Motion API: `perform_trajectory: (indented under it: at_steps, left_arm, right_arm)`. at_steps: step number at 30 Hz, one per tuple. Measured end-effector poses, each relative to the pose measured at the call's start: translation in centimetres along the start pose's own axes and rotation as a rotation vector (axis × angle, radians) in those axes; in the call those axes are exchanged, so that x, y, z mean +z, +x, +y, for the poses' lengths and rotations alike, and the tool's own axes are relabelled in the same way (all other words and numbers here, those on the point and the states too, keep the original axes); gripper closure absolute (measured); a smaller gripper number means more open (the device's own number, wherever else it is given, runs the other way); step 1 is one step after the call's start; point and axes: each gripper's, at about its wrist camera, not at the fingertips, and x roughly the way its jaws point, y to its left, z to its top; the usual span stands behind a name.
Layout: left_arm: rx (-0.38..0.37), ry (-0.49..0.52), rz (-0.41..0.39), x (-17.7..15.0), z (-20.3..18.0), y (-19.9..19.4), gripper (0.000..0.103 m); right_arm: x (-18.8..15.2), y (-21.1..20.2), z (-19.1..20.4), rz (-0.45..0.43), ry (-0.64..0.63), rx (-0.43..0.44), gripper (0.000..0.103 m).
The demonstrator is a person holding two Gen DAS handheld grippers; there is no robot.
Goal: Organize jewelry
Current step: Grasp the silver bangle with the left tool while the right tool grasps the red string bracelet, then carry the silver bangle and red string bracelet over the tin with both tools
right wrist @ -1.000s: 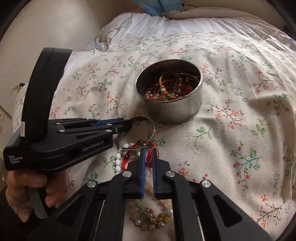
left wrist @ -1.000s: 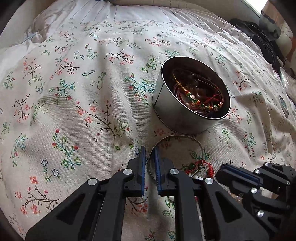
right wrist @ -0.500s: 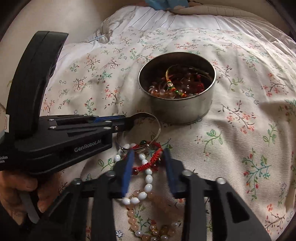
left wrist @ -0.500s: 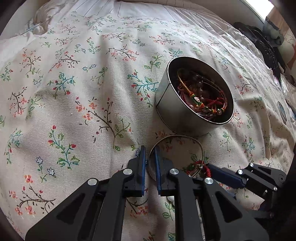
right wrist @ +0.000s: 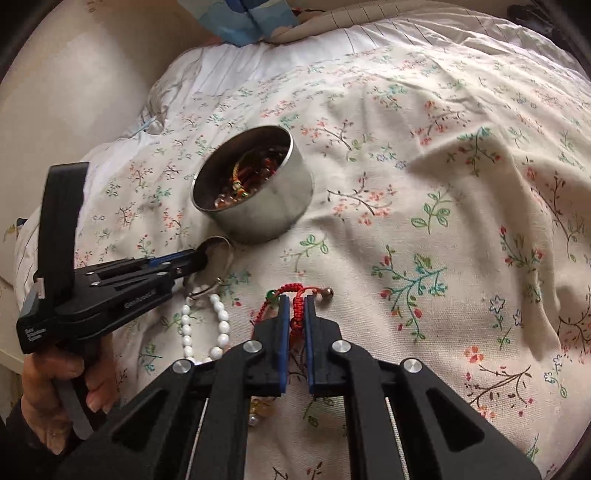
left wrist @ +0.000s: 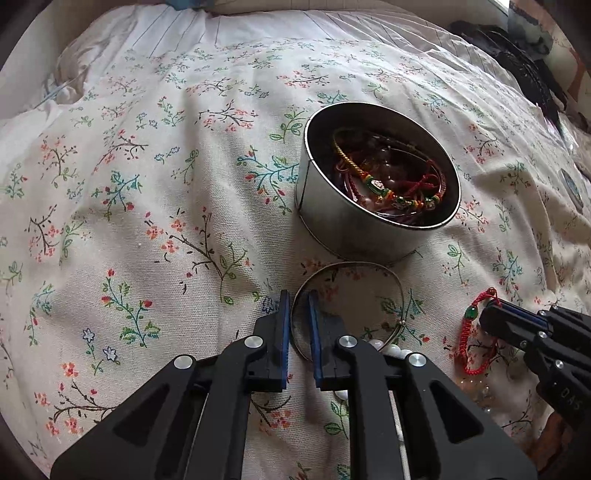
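A round metal tin [left wrist: 354,229] [right wrist: 273,210] holding several bracelets sits on the floral bedspread. My left gripper [left wrist: 297,299] [right wrist: 201,258] is shut on the rim of a silver bangle [left wrist: 384,275] [right wrist: 221,245] lying just in front of the tin. My right gripper [right wrist: 296,301] [left wrist: 487,312] is shut on a red cord bracelet [right wrist: 295,291] [left wrist: 469,332] with a green bead, held off to the right of the bangle. A white bead bracelet [right wrist: 221,321] [left wrist: 384,347] lies on the cloth between the grippers.
A strand of amber and pearl beads [right wrist: 258,406] lies under my right gripper. A white pillow [left wrist: 110,55] lies at the back left, dark items [left wrist: 524,66] at the back right. A blue cloth [right wrist: 243,18] lies at the bed's far edge.
My right gripper opened, then closed on the red cord bracelet and lifted it to the right, away from the bangle and white beads. My left gripper stayed clamped on the bangle.
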Motion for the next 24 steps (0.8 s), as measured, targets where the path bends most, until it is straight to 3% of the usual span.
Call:
perform_trajectory:
  at_steps: [2, 7, 9, 15, 19, 24]
  left_arm:
    - [0.024, 0.028, -0.009, 0.0, -0.5, -0.1, 0.092]
    - [0.137, 0.156, -0.038, -0.3, -2.2, 0.1, 0.093]
    - [0.158, 0.217, -0.046, -0.5, -3.1, 0.1, 0.098]
    - [-0.066, 0.095, -0.067, -0.5, -1.2, -2.8, 0.1]
    - [-0.121, 0.053, -0.109, -0.9, -0.5, -4.3, 0.1]
    - [-0.111, 0.042, -0.174, -0.5, -0.3, -5.4, 0.1]
  right_arm:
    - [-0.1, 0.3, 0.1, 0.001, -0.019, -0.013, 0.089]
    - [-0.1, 1.2, 0.9, 0.023, -0.079, -0.069, 0.089]
    - [-0.1, 0.9, 0.8, 0.016, -0.076, -0.071, 0.094]
    - [0.0, -1.7, -0.7, -0.076, 0.025, 0.035, 0.095]
    - [0.2, -3.1, -1.0, -0.138, 0.052, 0.072, 0.095]
    - [0.3, -4.3, -0.6, -0.188, 0.042, 0.088, 0.095]
